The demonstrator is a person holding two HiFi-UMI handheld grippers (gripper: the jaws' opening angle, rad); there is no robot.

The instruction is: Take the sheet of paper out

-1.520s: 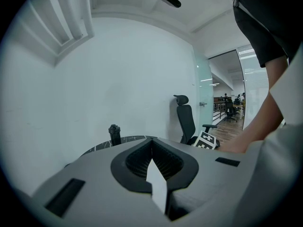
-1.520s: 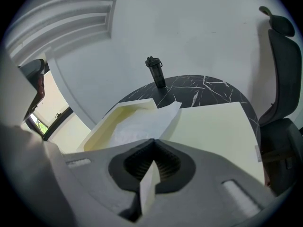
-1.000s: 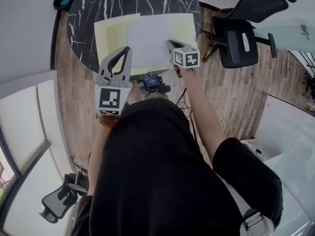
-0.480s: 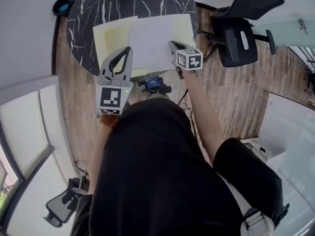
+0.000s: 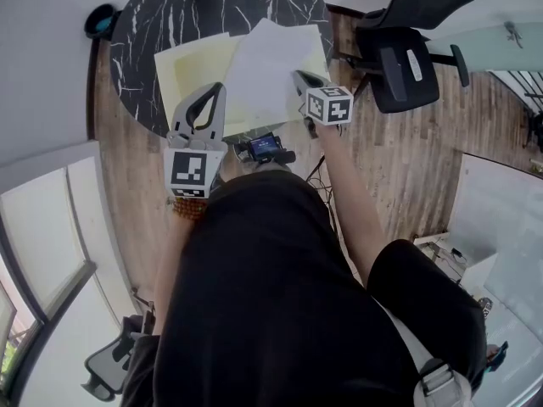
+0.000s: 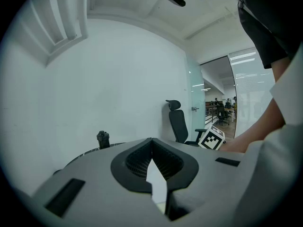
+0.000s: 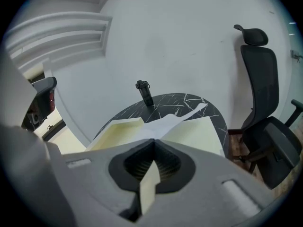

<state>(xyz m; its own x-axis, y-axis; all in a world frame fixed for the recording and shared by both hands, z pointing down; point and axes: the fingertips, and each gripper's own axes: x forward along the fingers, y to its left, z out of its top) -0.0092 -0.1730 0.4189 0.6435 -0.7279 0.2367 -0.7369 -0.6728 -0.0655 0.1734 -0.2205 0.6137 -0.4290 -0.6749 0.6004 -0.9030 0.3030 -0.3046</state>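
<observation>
Paper removal in progress, upper centre of the head view: the left tool [image 5: 217, 89] is closed on the skewed sheet of paper [image 5: 267, 66], the right tool [image 5: 297, 76] is closed on the yellow folder [image 5: 191, 70] on the counter [image 5: 161, 15], and the next move is probably a steady pull on the sheet.

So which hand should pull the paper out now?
Left, probably. The left gripper is shut on the white sheet, so it can pull. The right gripper pinches the yellow folder, which steadies it.
</observation>
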